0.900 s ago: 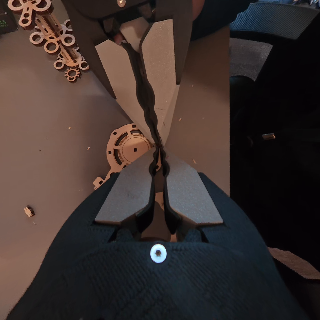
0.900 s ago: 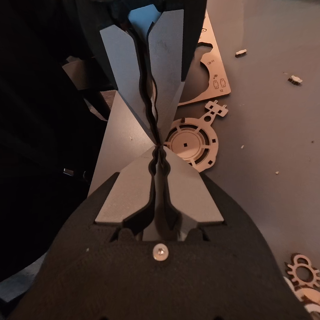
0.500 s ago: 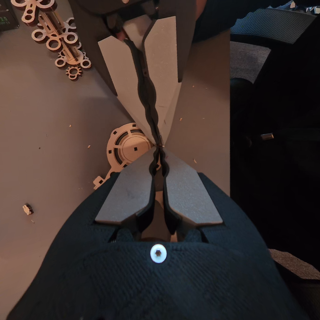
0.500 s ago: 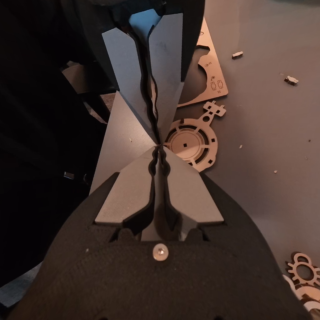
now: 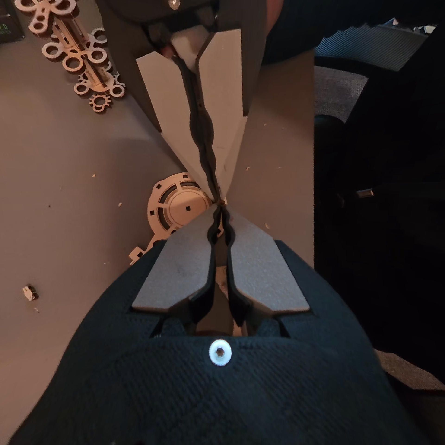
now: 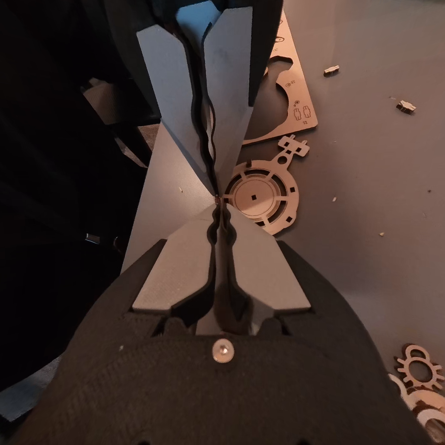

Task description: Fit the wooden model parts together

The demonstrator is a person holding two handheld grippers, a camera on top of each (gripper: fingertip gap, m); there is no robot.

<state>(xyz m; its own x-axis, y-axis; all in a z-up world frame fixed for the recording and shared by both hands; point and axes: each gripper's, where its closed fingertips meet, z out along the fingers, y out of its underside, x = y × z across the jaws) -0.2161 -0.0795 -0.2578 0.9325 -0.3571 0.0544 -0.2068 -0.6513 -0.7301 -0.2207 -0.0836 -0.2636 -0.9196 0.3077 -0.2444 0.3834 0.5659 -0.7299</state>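
With my left gripper [image 5: 219, 212] and right gripper [image 6: 218, 204] pinched tip-to-tip on a barely visible wooden part [image 6: 218, 199] just beside the round slotted disc [image 6: 261, 197], I feared any twist would drop it.

The left gripper [image 5: 220, 204] has a black body with a ribbed, woven-looking printed texture and one pale hex-socket screw [image 5: 220, 352] set in the middle, just behind the fingers. Its two fingers [image 5: 183, 269] are flat grey wedges that taper toward the tips, each lined on the inner edge with a wavy black pad. The right gripper [image 6: 218, 201] is built the same: a dark textured shell, a silver screw [image 6: 222, 353] just behind the fingers, grey tapered fingers [image 6: 265, 269] and black wavy liners.
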